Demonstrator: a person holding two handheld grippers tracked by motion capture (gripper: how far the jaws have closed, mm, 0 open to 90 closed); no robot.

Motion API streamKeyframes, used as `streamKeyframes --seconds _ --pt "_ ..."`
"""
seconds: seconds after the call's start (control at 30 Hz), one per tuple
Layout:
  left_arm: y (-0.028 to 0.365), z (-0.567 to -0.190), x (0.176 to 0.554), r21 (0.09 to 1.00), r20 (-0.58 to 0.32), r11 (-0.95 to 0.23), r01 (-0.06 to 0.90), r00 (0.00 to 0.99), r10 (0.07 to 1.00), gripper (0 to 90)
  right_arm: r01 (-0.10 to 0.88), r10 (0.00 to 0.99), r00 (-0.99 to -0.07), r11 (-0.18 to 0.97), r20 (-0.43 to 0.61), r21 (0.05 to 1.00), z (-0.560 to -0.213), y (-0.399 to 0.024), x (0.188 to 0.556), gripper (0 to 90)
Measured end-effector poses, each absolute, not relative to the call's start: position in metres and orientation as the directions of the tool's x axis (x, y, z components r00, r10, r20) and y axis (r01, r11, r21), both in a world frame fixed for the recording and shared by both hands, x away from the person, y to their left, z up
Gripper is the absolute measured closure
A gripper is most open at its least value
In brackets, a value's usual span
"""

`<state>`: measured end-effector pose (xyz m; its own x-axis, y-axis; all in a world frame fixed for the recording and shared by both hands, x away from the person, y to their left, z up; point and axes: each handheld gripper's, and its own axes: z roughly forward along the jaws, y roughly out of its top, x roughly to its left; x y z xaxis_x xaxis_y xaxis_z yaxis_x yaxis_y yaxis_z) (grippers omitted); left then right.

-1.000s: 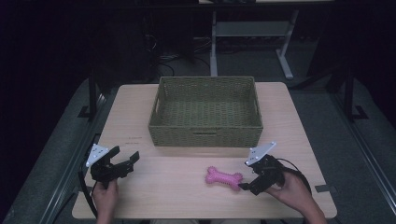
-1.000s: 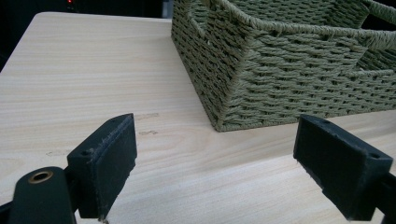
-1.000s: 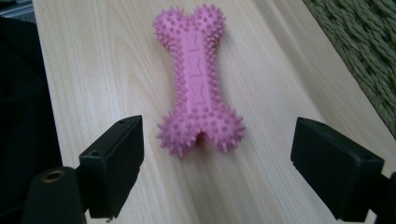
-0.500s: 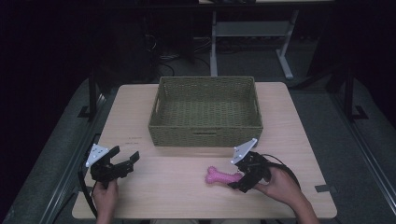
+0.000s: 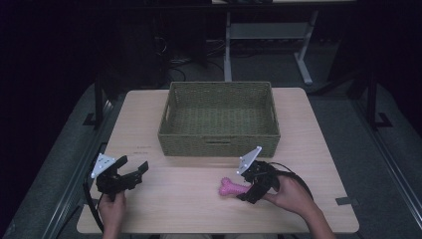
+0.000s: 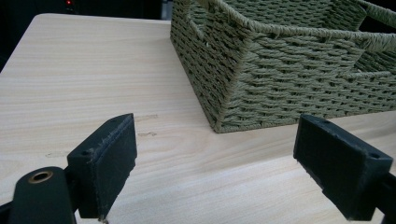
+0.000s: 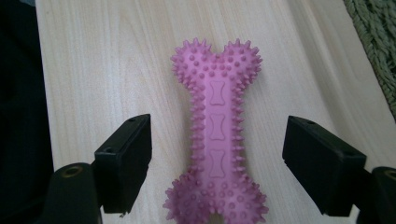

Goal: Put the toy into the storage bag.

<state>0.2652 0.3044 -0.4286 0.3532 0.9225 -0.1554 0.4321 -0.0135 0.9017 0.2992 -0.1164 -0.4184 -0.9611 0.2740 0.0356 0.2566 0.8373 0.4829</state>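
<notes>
High view: the pink bone toy [image 5: 233,188] is lying flat on the table [image 5: 318,149], just in front of the green woven basket [image 5: 219,117] and near the table's front right. The right gripper [image 5: 247,191] is coming at the toy from its right end, its fingers straddling that end; they have just been closing, with the toy between them but not yet pinched. The left gripper [image 5: 137,172] is sitting at the front left of the table, well apart from the toy. Left gripper view: its fingers [image 6: 105,163] are standing spread wide with nothing between them, pointing at the bare table and a corner of the basket [image 6: 280,79]. Right gripper view: the toy [image 7: 215,121] is lying lengthwise between the two fingers [image 7: 126,158], gaps showing on both sides of the narrow shaft, so no contact yet. The near knobby end is sitting at the bottom edge, the far end pointing away. The toy is looking like light, soft rubber covered in small spikes, so likely bendy, grippy and not fragile. Best hold is looking like the thin middle shaft, squeezed across its width; the fat ends are wider and could squirm out.
</notes>
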Motion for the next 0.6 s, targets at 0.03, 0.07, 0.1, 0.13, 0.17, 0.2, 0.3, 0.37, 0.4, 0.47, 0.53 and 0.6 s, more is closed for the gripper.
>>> streamKeyframes --seconds 0.03,0.07,0.1,0.13,0.17,0.2,0.3,0.37,0.4,0.47,0.53,0.6 --pt "0.304 -0.429 0.265 0.902 -0.155 -0.014 0.432 0.353 0.923 12.8 0.26 0.276 -0.96 0.839 0.039 0.478 -0.419 -0.116 0.299 24.9" --pt "0.304 -0.429 0.265 0.901 -0.154 -0.015 0.433 0.354 0.923 12.8 0.263 0.276 -0.96 0.839 0.044 0.476 -0.419 -0.115 0.3 25.5" --pt "0.304 -0.429 0.265 0.902 -0.155 -0.014 0.432 0.354 0.922 12.8 0.258 0.271 -0.962 0.842 0.042 0.475 -0.42 -0.114 0.301 26.0" --pt "0.304 -0.429 0.265 0.902 -0.156 -0.013 0.432 0.353 0.923 12.8 0.258 0.27 -0.962 0.843 0.044 0.471 -0.421 -0.113 0.301 26.3" --pt "0.304 -0.429 0.265 0.902 -0.156 -0.013 0.432 0.353 0.922 12.8 0.257 0.268 -0.962 0.846 0.044 0.467 -0.421 -0.113 0.301 27.2" --pt "0.305 -0.429 0.265 0.902 -0.156 -0.013 0.432 0.353 0.923 12.8 0.257 0.267 -0.963 0.848 0.046 0.464 -0.422 -0.112 0.301 28.2" --pt "0.305 -0.429 0.265 0.902 -0.157 -0.012 0.432 0.353 0.923 12.9 0.256 0.263 -0.964 0.854 0.048 0.452 -0.423 -0.109 0.302 29.7" --pt "0.305 -0.429 0.265 0.902 -0.157 -0.012 0.432 0.353 0.922 12.8 0.255 0.26 -0.964 0.858 0.05 0.446 -0.424 -0.106 0.303 30.7" --pt "0.305 -0.429 0.265 0.902 -0.157 -0.011 0.432 0.352 0.923 12.8 0.253 0.258 -0.965 0.86 0.049 0.444 -0.424 -0.106 0.304 31.2" --pt "0.305 -0.428 0.265 0.902 -0.158 -0.01 0.432 0.352 0.923 12.8 0.253 0.259 -0.965 0.864 0.046 0.436 -0.424 -0.103 0.304 32.2" --pt "0.305 -0.428 0.265 0.902 -0.159 -0.009 0.432 0.351 0.923 12.8 0.25 0.255 -0.966 0.869 0.046 0.427 -0.424 -0.101 0.305 35.4" --pt "0.305 -0.428 0.265 0.902 -0.158 -0.01 0.432 0.352 0.923 12.8 0.251 0.255 -0.966 0.873 0.047 0.418 -0.425 -0.1 0.306 36.6"
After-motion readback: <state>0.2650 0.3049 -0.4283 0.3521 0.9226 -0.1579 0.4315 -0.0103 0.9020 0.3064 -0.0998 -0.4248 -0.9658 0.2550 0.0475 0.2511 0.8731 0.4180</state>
